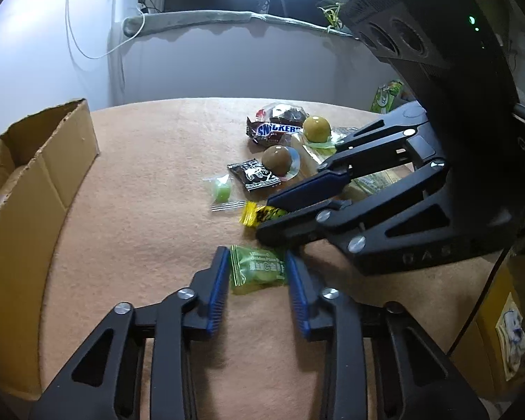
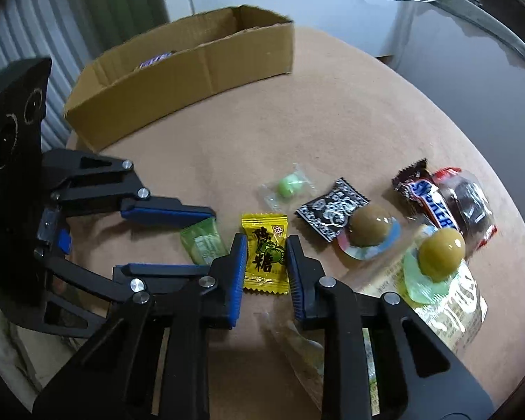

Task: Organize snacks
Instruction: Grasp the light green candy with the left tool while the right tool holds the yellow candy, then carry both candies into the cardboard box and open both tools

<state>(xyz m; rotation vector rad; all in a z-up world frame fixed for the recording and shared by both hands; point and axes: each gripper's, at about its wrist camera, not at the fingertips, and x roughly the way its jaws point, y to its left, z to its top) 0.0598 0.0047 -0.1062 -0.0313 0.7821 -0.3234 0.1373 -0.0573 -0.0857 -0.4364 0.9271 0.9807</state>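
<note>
Two tools: I hold one in each hand, and both are low over the tabletop (image 2: 332,112).
Left tool (image 1: 257,269): its fingers stand on both sides of the green candy (image 1: 257,270), close to the wrapper. I cannot tell if they press it already.
Right tool (image 2: 266,257): its fingers stand on both sides of the yellow candy (image 2: 265,255), with the wrapper edges at the pads. I cannot tell if it is gripped.
Box (image 2: 192,80): cardboard, open, at the far edge of the tabletop, well apart from the snacks.
Done: I see one purple wrapper (image 2: 155,61) inside the box, so I judge the sorting has only started.
Left: most of the snacks lie loose on the tabletop.
Count, small candies: four. These are the green one, the yellow one, one pale green sweet (image 2: 290,185) in clear wrap and one black packet (image 2: 332,210).
Count, round olive-colour balls: two (image 2: 369,225) (image 2: 441,250), each on a clear wrapper.
Count, Snickers (image 2: 430,199): one.
Count, dark snack in clear pack (image 2: 469,203): one, touching the Snickers.
Count, flat bags: at least two, one printed bag (image 2: 451,318) under a ball and one clear bag (image 2: 304,346) below my right tool.
Next, my judgement: close on both candies and carry them to the box.
</note>
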